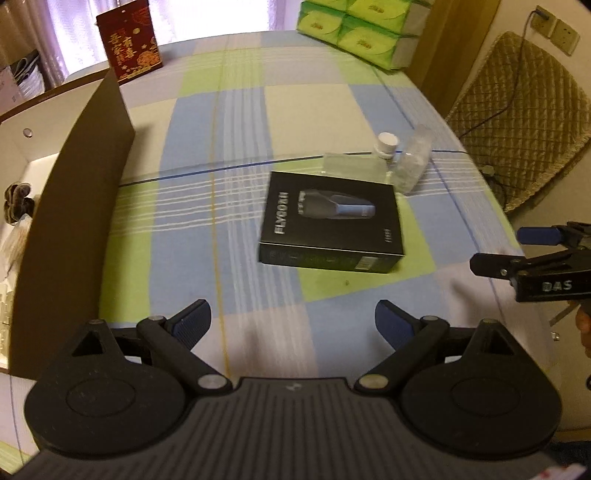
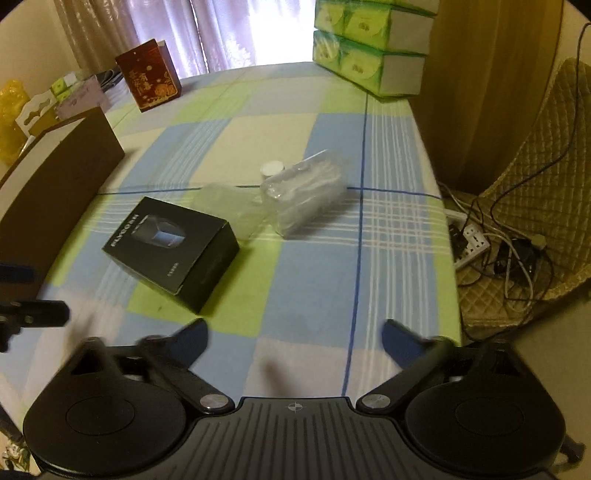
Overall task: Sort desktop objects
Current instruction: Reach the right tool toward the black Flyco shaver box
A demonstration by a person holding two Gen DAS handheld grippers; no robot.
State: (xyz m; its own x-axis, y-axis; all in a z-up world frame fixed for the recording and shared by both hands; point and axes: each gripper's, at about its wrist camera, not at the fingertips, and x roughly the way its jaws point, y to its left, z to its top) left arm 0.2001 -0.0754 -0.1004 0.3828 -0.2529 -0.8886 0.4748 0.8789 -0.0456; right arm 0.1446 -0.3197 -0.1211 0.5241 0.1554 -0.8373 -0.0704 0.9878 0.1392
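Checked cloth in blue, green and cream (image 1: pixel 236 122) covers the table; curtained window at the top of the frame, stacked green tissue packs (image 1: pixel 354 33) upper right, red gift bag (image 1: pixel 129 40) upper left. Left gripper (image 1: pixel 293 323) at bottom centre, jaws spread wide, nothing between them, low over bare cloth. Right gripper (image 2: pixel 295 339) likewise spread and empty in its own view; its fingers also poke in at the right edge of the left view. Ahead, mid-frame: black boxed item (image 1: pixel 328 221) lying flat, printed face up. Just beyond it, upper right of centre, a clear plastic container (image 1: pixel 412 164) on its side, a white-capped bottle (image 1: pixel 386 144) and a flat clear piece (image 1: pixel 351 164), close together, contact unclear. Brown-walled carton (image 1: pixel 74 206) at far left, open, with items inside. Judgement: between picks, approach stage. Next move likely needs one gripper lined up across the black box's narrower sides, closing squarely, then carrying it left to the carton.
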